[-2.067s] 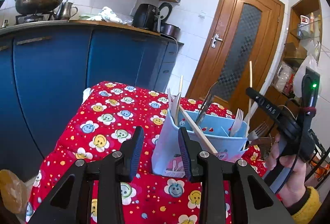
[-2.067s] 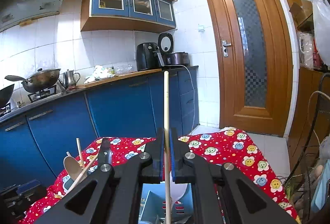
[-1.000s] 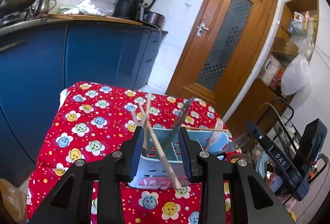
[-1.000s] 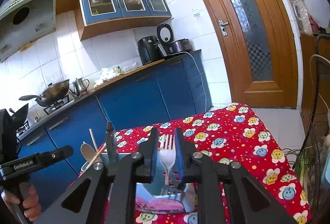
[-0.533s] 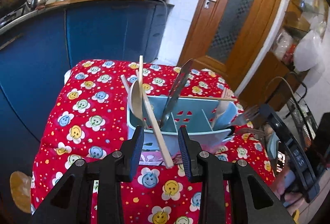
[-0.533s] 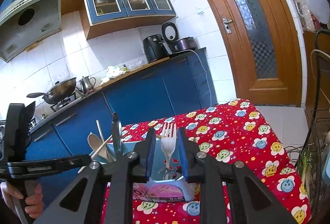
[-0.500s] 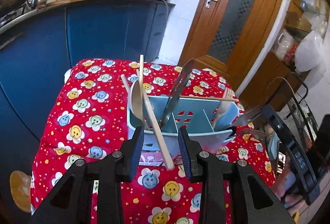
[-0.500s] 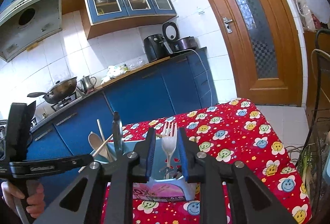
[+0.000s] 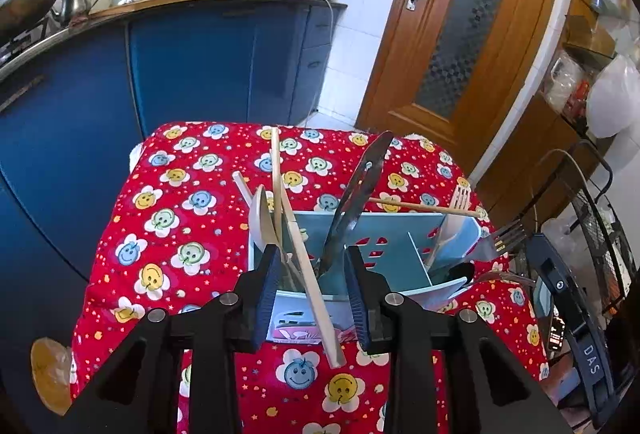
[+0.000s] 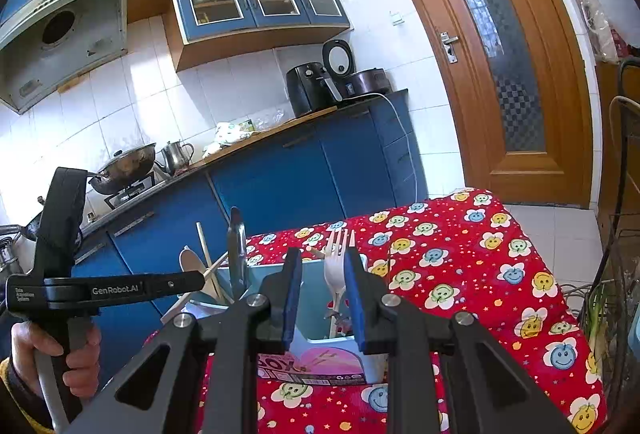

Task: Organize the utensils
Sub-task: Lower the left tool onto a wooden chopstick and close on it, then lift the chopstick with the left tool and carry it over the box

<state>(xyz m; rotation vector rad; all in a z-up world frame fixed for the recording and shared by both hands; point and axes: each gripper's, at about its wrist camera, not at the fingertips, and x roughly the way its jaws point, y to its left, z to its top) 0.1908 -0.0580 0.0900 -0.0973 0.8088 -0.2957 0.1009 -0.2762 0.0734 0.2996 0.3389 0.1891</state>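
Left wrist — red smiley tablecloth | blue kitchen cabinets | wooden door

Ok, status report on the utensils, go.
Left gripper open, right gripper open, both empty. White plastic fork standing in blue utensil caddy. Chopstick lying across caddy rim.

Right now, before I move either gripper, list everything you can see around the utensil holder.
utensil holder: one, light blue, on the tablecloth
tablecloth: one, red with smiley flowers, covering the table
chopsticks: several, pale wood, mostly left compartment; one lies across the rim
wooden spoon: one, pale, left compartment
tongs: one, dark metal, left compartment
plastic fork: one, white, right compartment
metal fork: one, right of the holder
left gripper: open, in front of the holder
right gripper: open, around the white fork
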